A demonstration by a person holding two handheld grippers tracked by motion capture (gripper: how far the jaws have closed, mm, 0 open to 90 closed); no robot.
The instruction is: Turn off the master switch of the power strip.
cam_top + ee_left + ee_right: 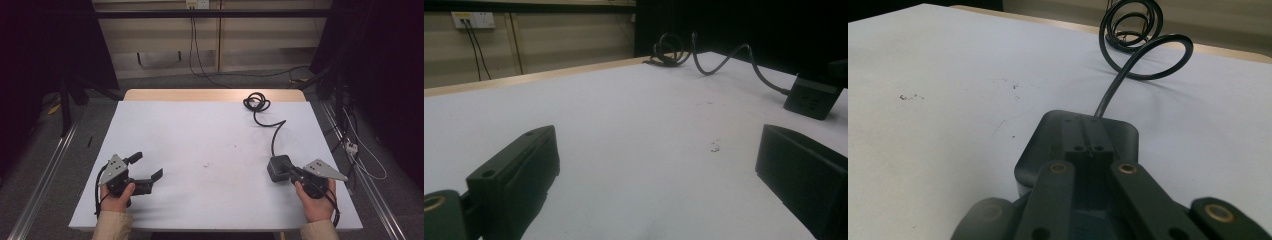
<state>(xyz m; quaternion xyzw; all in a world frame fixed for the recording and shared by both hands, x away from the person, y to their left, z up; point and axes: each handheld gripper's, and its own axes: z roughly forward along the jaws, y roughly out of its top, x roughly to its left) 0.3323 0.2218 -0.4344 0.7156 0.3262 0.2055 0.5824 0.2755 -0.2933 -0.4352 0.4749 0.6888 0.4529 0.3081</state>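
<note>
The black block [278,168] sits near the table's [200,130] right edge, right at the tip of the right gripper [291,172], whose jaws are pressed together over the block's top and not around it. Its cord [272,131] snakes away to a coil [256,103] at the far edge. The left gripper [149,167] rests well apart at the left, jaws spread and holding nothing; its own view shows the block [813,96] side-on, while the right gripper view shows the block's [1048,145] top under the closed jaws.
</note>
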